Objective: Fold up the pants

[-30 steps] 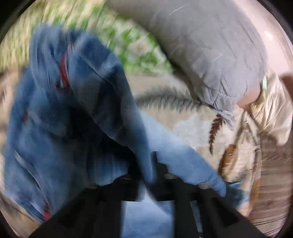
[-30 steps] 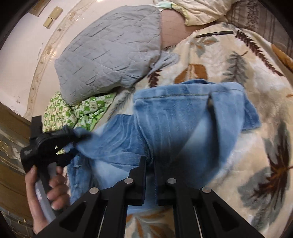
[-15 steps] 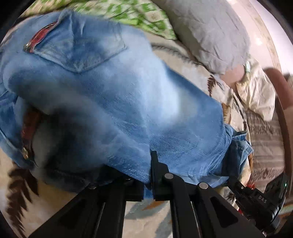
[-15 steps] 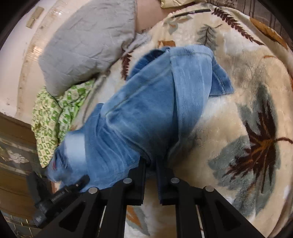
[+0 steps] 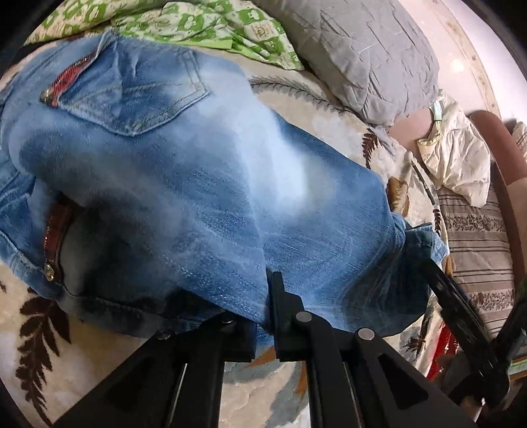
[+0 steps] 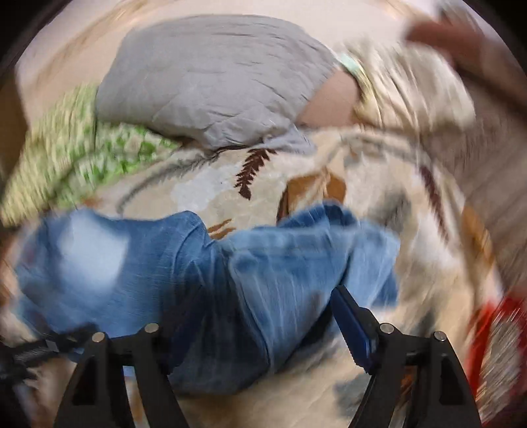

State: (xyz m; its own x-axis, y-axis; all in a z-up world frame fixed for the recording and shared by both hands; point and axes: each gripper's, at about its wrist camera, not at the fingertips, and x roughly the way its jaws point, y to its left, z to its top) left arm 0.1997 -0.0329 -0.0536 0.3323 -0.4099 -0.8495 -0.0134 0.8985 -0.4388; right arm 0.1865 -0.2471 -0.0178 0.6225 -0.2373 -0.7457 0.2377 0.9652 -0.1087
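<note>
Pants (image 5: 204, 184): washed blue denim, faded near white in patches, pale stitching round the back pocket, red trim with small metal studs by the pocket edges.
Blanket (image 5: 98, 362): cream, patterned with dark brown fern fronds, grey feathers and tan leaves.
Pillow (image 5: 369, 56): plain grey, quilted in a crackle pattern, beyond the pants.
Green cloth (image 5: 204, 26): lime green and cream, small square motifs, beside the pillow.
Striped cloth (image 5: 477, 256): beige with brown floral bands, right of the pants.
Left tongs (image 5: 268, 316): black.
Right tongs (image 6: 250, 332): black, with one blue pad.
</note>
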